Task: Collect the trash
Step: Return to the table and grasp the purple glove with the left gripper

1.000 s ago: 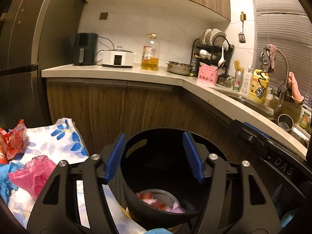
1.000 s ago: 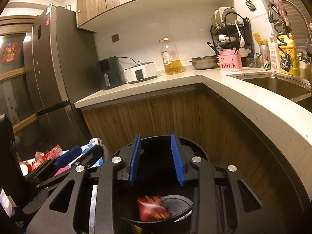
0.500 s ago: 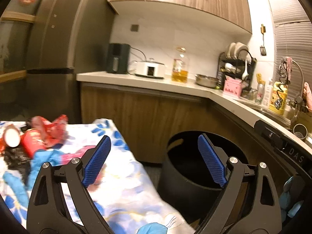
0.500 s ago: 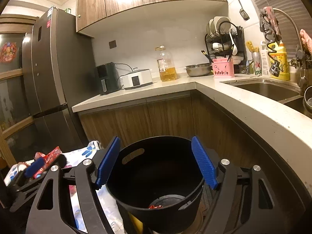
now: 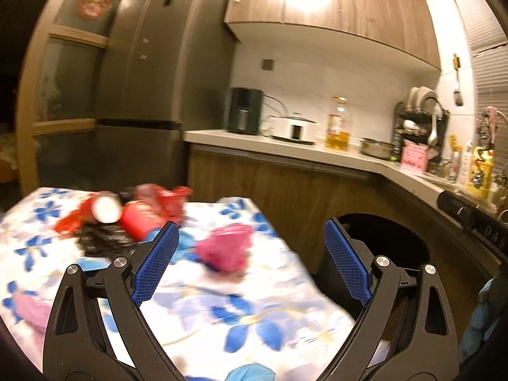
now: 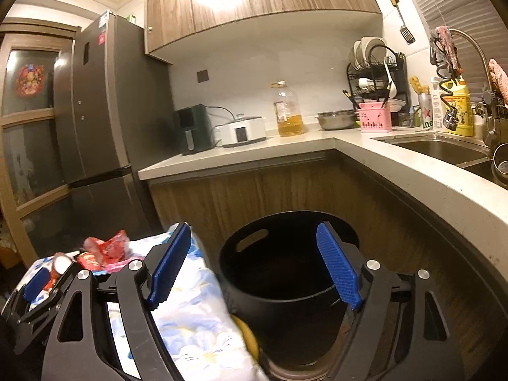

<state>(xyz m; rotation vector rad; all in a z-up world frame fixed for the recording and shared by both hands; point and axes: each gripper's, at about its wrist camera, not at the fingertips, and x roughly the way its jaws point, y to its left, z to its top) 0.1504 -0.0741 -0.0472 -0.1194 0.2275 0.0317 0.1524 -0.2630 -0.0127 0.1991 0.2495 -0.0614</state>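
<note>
Right hand-held gripper, empty jaws opening, above black bin.

black bin, blue-flowered white cloth, red wrappers

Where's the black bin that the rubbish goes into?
In the right wrist view the black bin stands on the floor at bottom centre, between the flowered tablecloth and the wooden cabinets.
</note>
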